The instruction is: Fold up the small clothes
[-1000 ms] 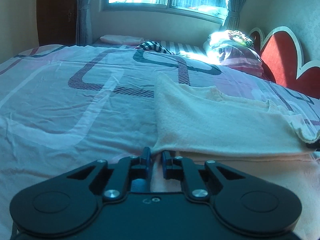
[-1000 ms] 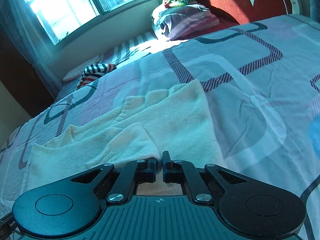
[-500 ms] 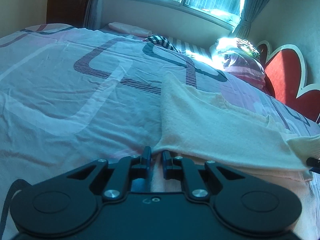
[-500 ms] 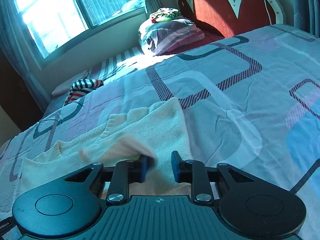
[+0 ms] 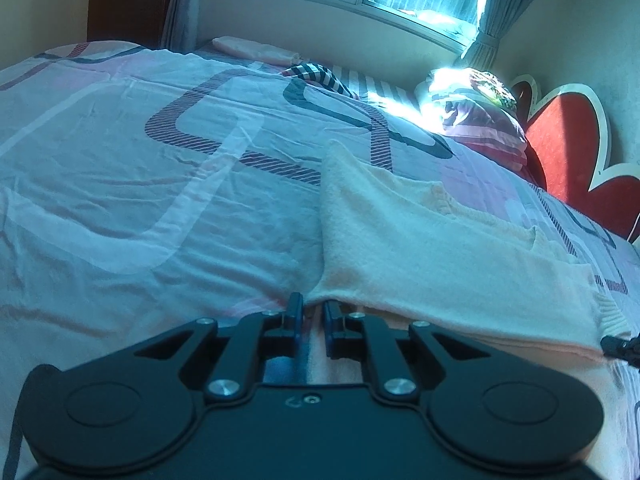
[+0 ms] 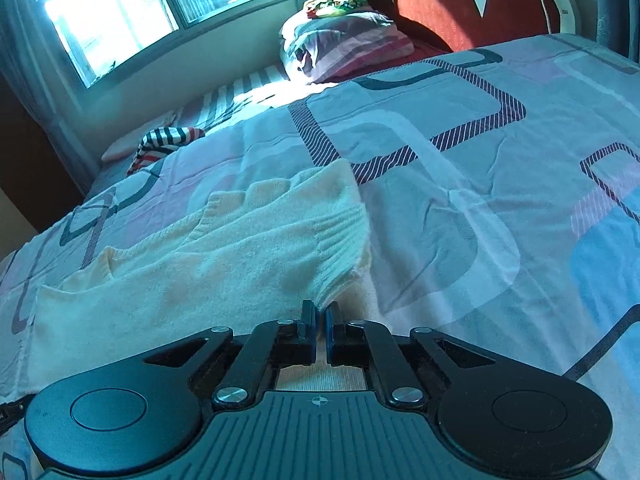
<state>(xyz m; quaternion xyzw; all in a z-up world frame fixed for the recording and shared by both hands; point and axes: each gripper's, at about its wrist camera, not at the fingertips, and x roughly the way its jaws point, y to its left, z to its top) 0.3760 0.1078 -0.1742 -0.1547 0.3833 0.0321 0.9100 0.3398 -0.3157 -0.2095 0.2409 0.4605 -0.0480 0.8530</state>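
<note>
A small cream knit sweater [image 5: 432, 248] lies on the bed, partly folded over itself. My left gripper [image 5: 311, 306] is shut on its near left corner and holds the edge just above the sheet. In the right wrist view the same sweater [image 6: 224, 264] shows with a ribbed cuff folded across it. My right gripper [image 6: 320, 314] is shut on that ribbed cuff's tip. The right gripper's fingertip [image 5: 618, 346] shows at the far right edge of the left wrist view.
The bed sheet [image 5: 132, 200] is pale with striped loop patterns. A striped garment [image 6: 166, 144] lies near the window side. A pillow pile [image 6: 344, 40] rests against the red headboard [image 6: 460, 4]. A pink folded cloth [image 5: 256, 48] lies under the window.
My right gripper opened half a second ago, then shut again on the ribbed cuff and carried it across the sweater. My left gripper stayed shut on the corner and rose slightly.
</note>
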